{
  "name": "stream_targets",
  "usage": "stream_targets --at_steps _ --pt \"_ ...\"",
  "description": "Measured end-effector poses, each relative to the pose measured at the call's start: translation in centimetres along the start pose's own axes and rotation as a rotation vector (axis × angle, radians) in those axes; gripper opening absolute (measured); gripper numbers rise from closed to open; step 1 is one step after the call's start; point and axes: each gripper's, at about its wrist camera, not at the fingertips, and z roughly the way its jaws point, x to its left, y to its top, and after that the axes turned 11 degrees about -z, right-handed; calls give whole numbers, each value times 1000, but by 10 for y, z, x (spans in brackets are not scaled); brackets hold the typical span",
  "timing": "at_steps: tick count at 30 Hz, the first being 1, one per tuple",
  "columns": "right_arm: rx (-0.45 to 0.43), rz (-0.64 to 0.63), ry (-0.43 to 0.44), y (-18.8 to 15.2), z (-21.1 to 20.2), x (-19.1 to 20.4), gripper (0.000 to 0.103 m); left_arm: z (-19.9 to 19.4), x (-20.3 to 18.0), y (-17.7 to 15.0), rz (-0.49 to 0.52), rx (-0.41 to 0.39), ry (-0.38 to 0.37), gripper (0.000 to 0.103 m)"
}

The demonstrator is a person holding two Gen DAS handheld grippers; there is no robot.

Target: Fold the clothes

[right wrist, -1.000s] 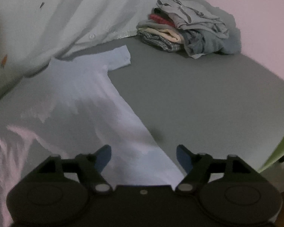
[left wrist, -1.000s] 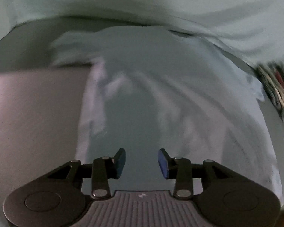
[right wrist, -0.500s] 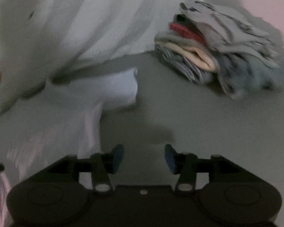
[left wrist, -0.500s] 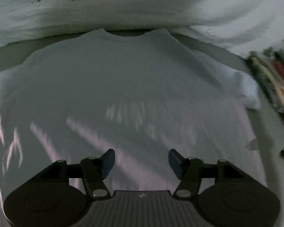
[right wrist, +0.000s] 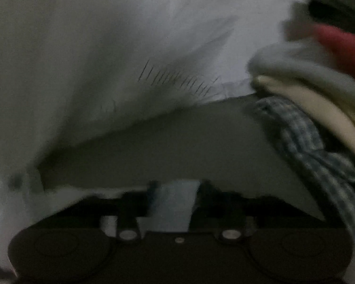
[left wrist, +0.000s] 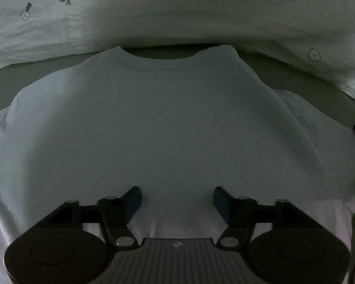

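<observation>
The left gripper (left wrist: 177,198) hangs over the pale blue cotton T-shirt (left wrist: 172,123), spread flat on the grey bed sheet (left wrist: 319,87), its jaws opening and empty. The right gripper (right wrist: 175,196) is closing around the shirt's sleeve; a thin bite may slip, or snag the nearby stacked folded clothes (right wrist: 314,99).

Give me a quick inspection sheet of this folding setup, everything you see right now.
Surface: grey bed sheet, partly bare.
Job's things: pale t-shirt spread flat, collar away from the left wrist camera.
Clutter: clothes pile at right, checked piece lowest.
Grippers: left gripper opening above the shirt, nothing between the jaws; right gripper closing with pale fabric between the jaws, image blurred.
Cables: nothing seen.
Surroundings: carrot-print bedding behind the shirt.
</observation>
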Motion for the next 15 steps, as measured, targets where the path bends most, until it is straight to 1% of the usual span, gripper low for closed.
stream_targets --at_steps 1,2,3,4,5,6,7,9,10,11,13,15 --pt "0 -73 -8 0 -1 8 11 0 -2 0 1 -5 5 72" --pt "-12 -133 -23 0 -4 15 11 0 -2 0 -2 -9 11 72" --pt "-50 -168 -71 -1 -12 19 9 0 -2 0 -14 -12 13 72" --pt "-75 -191 -102 -2 -19 21 8 0 0 0 -35 -13 10 72" --pt "-93 -210 -156 -3 -27 23 8 0 2 1 -58 -11 2 72" --pt "-93 -215 -201 -6 -31 23 9 0 4 3 -76 -7 -6 73" --pt "-75 -216 -224 -9 -31 25 9 0 5 5 -80 -2 -13 73" --pt "-7 -247 -264 -20 -20 35 11 0 6 6 -75 7 -26 78" --pt "-6 -280 -289 -24 -17 42 15 1 6 7 -66 11 -32 79" --pt "-3 -276 -316 -23 -16 44 23 2 5 7 -50 15 -36 83" --pt "3 -266 -367 -19 -13 48 51 4 4 7 -31 15 -40 85" --pt "6 -214 -386 -15 -19 44 55 3 6 7 -40 8 -55 87"
